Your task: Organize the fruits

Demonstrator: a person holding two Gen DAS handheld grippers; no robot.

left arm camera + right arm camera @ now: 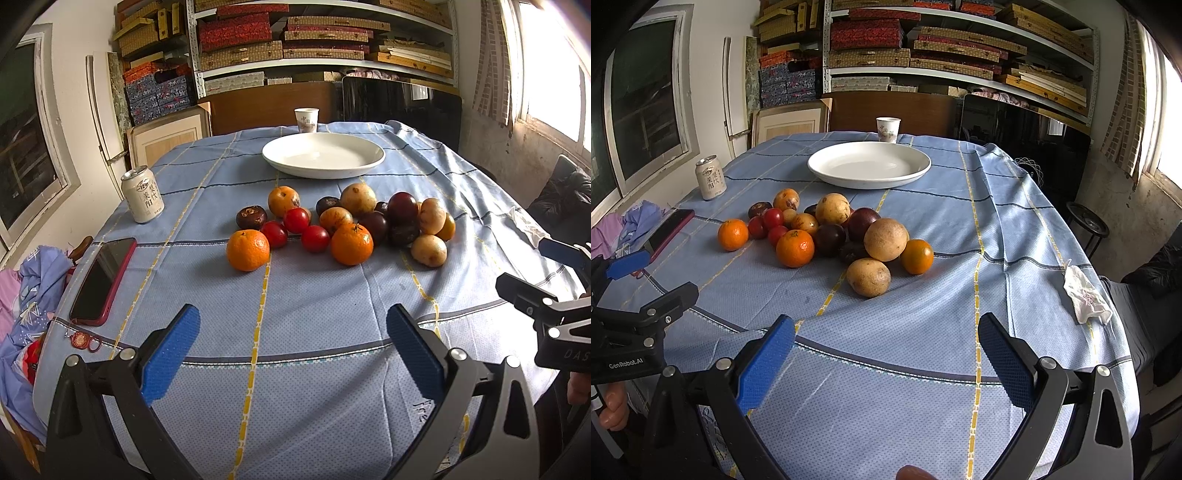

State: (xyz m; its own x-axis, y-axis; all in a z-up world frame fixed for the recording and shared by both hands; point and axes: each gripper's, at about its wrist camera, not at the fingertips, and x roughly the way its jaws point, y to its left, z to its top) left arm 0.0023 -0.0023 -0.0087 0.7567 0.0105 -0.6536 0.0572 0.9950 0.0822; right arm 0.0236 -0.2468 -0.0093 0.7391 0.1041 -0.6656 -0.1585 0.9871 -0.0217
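A pile of fruit lies mid-table: orange tangerines (248,250) (795,248), small red tomatoes (315,238) (773,218), dark purple fruits (402,208) (830,239) and tan round fruits (429,250) (885,239). An empty white plate (323,155) (868,164) sits behind the pile. My left gripper (293,349) is open and empty, near the table's front edge, short of the fruit. My right gripper (886,352) is open and empty, to the right of the left one, also short of the pile. Each gripper shows at the edge of the other's view.
A drink can (142,194) (710,177) stands at the left. A phone in a red case (103,280) (670,228) lies at the left edge. A paper cup (306,119) (887,129) stands behind the plate. A crumpled tissue (1086,295) lies at the right edge.
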